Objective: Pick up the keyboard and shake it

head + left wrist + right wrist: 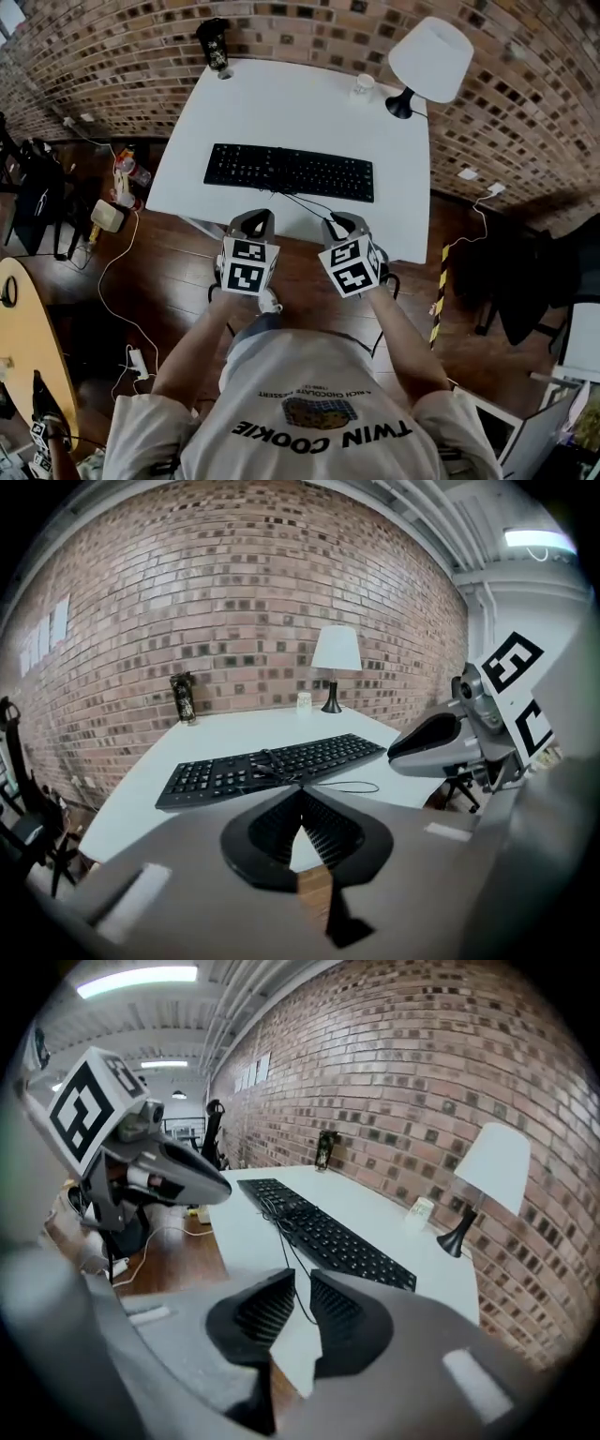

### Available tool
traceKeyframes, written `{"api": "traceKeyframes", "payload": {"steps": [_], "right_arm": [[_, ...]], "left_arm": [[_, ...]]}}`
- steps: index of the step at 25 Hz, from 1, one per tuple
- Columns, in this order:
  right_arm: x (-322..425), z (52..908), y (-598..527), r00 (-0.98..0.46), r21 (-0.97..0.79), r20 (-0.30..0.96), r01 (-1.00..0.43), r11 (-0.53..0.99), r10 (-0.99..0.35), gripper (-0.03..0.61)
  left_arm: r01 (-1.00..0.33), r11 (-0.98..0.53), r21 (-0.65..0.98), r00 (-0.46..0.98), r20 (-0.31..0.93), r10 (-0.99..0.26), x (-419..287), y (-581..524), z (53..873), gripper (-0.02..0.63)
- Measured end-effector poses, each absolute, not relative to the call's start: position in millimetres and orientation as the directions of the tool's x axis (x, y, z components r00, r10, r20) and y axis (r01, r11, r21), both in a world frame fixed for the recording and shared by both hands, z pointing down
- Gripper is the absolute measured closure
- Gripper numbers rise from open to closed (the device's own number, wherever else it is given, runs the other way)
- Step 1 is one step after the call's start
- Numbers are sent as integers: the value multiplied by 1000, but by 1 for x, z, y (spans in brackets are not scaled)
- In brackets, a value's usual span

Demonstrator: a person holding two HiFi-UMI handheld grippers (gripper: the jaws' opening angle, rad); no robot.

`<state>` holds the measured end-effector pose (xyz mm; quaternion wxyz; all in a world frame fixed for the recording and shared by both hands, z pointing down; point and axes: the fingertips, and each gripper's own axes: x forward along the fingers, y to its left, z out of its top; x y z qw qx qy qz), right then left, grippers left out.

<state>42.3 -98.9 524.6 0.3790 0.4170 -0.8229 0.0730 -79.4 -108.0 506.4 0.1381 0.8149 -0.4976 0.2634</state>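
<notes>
Keyboard [289, 172] flat on table [309, 94], untouched. Left gripper [253, 220] closed tight, empty; right gripper [341, 225] parted a crack, empty. Both poised off near edge, apparently lined up to take it

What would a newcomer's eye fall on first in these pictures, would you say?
The black keyboard lies across the middle of the white table, its cable trailing toward the near edge. Just short of that edge hover the left gripper, jaws together, and the right gripper, jaws slightly apart, both empty. A white-shaded lamp stands at the table's far right corner.
</notes>
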Motion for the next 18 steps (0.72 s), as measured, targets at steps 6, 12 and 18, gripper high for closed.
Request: {"api": "traceKeyframes", "payload": {"steps": [6, 12, 18], "right_arm": [[43, 544, -127, -226, 371, 717, -677, 635, -659, 503], [52, 562, -146, -121, 487, 731, -597, 638, -671, 476], [56, 583, -158, -62, 560, 748, -474, 680, -660, 456]], "left_arm": [[-770, -590, -243, 351, 611, -710, -118, -150, 526, 555], [-582, -687, -436, 329, 646, -689, -136, -176, 551, 497], [-392, -743, -542, 314, 680, -662, -136, -181, 572, 459]]}}
